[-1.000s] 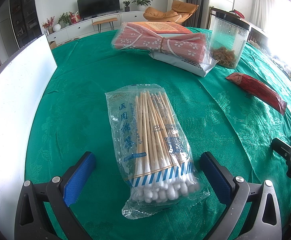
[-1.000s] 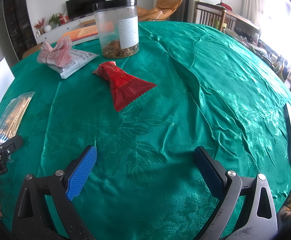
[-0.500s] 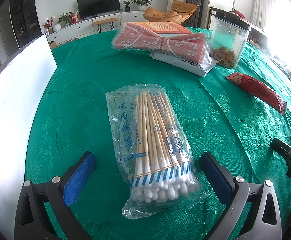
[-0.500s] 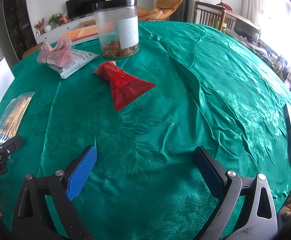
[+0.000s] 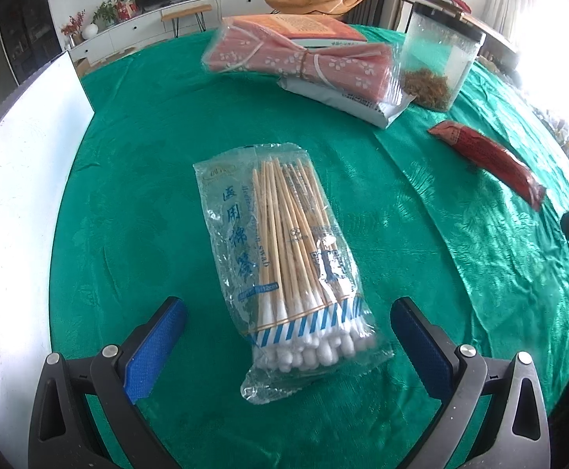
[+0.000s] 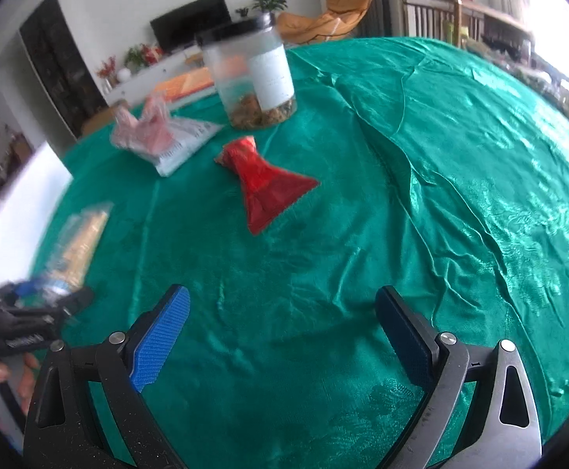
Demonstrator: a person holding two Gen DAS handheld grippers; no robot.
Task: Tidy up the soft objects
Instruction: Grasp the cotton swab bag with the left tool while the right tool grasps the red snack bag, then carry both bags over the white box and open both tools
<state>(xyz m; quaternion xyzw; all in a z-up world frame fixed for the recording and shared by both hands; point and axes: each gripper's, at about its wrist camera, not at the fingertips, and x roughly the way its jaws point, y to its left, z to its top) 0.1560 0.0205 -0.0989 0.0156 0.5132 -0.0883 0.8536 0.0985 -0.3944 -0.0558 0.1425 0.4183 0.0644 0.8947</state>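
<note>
Green satin tablecloth [image 5: 135, 203] with a woven leaf pattern, living room behind.

Left wrist view: left gripper [image 5: 289, 332] spread wide, nothing held. Bag of cotton swabs [image 5: 284, 258] lies flat between and just ahead of the blue pads [image 5: 155, 346], cotton tips nearest, wooden sticks pointing away. Thin crinkly clear plastic, light, slippery; sticks inside stiff, banded together. Best grip, my guess: across the banded lower part, not the loose film edge. Farther ahead, a pink floral cloth bundle in clear wrap [image 5: 304, 60] on a grey mailer, clear jar [image 5: 438, 66] ahead-right. Red foil snack pouch [image 5: 487, 158] well to the right. White board [image 5: 18, 211] to the left.

Right wrist view (blurred): right gripper [image 6: 282, 336] also spread, empty, over bare cloth. Red pouch [image 6: 270, 185] ahead, fan-shaped, crinkly, light; jar [image 6: 253, 74] beyond it. Swab bag [image 6: 77, 242] far left, by the other gripper.
</note>
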